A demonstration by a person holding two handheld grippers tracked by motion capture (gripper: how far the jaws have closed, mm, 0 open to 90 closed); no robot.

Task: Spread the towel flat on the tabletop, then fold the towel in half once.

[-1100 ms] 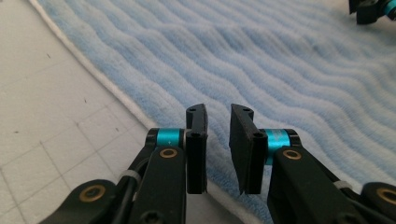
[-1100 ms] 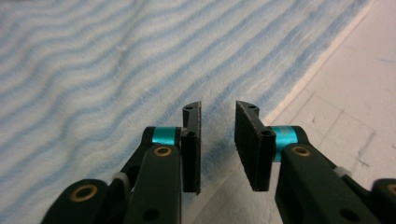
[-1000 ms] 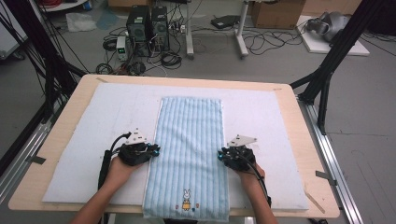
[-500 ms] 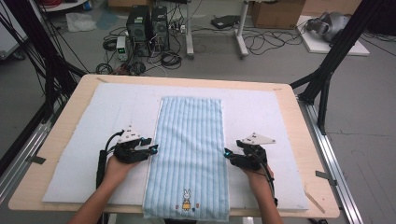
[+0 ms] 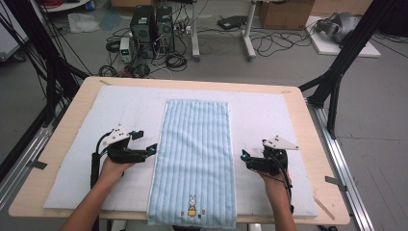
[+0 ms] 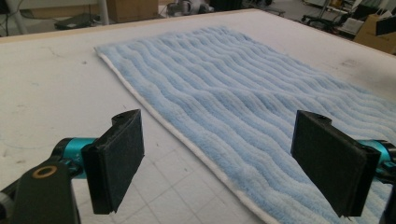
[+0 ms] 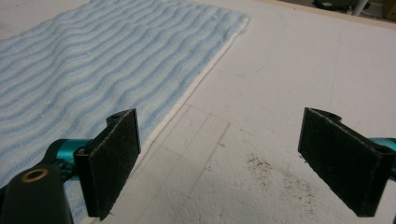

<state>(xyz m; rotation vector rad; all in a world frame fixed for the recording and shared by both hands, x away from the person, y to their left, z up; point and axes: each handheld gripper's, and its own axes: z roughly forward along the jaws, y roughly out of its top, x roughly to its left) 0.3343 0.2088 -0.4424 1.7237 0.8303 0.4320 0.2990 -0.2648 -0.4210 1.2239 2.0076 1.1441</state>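
Both tools, the left tool (image 5: pixel 153 149) and right tool (image 5: pixel 244 156), have just been opening wide and empty, flanking the blue towel (image 5: pixel 195 159), likely released flat for folding.

Towel (image 5: pixel 195 159) on mat (image 5: pixel 269 115), between grippers

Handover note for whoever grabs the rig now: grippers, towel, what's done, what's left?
Left gripper: open, jaws have just been opening, nothing between them; it sits at the left long edge of the light blue striped terry towel.
Right gripper: open, jaws just opened too, empty, just off the towel's right long edge.
Towel: flat, lengthwise on the white foam mat, rabbit motif at the near end, which hangs slightly over the table edge.
Done: towel released, lying smooth.
Left: probably the next grasp or fold; nothing is held now.
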